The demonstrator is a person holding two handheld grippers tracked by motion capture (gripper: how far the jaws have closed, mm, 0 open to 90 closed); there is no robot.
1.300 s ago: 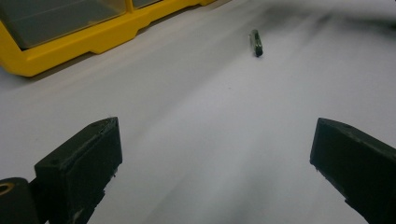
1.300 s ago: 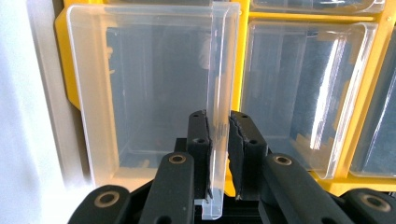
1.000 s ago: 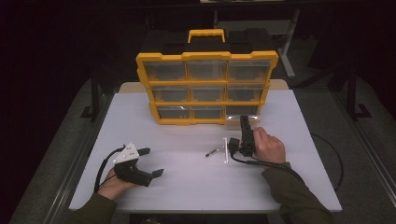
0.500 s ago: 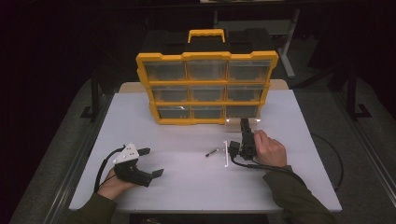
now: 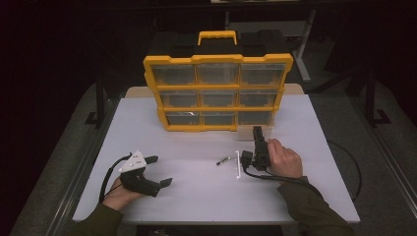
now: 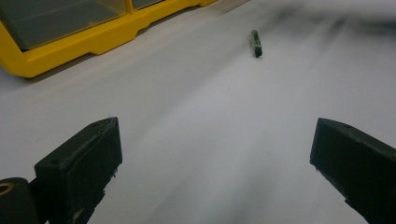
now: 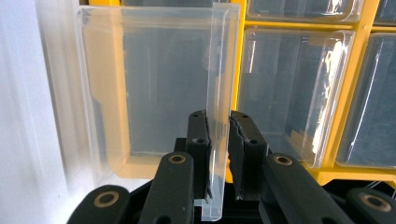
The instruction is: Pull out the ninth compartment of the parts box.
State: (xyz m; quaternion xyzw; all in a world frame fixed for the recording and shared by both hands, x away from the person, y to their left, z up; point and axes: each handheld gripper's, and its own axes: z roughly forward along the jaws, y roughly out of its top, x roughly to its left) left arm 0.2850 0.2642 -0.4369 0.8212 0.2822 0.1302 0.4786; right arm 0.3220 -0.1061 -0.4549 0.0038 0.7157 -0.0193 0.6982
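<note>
I keep my right hand-held gripper [image 7: 218, 126] clamped on the side wall of the clear drawer [image 7: 154, 88], pulled out of the yellow organizer [image 5: 218, 93] onto the bench [image 5: 196, 196] (bottom right bay), while my left hand-held gripper [image 5: 160, 170] rests with jaws apart, facing the small screw [image 6: 255, 43].

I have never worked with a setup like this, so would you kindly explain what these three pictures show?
A person sits at a white table and holds a hand-operated two-jaw gripper in each hand. The high view looks down from above; the other two come from cameras riding on each gripper. The left gripper rests open on the table, and its view looks past its jaws at a small dark part lying loose. The right gripper is shut on the wall of a clear plastic drawer, pulled out of the yellow organiser that stands at the back.
</note>
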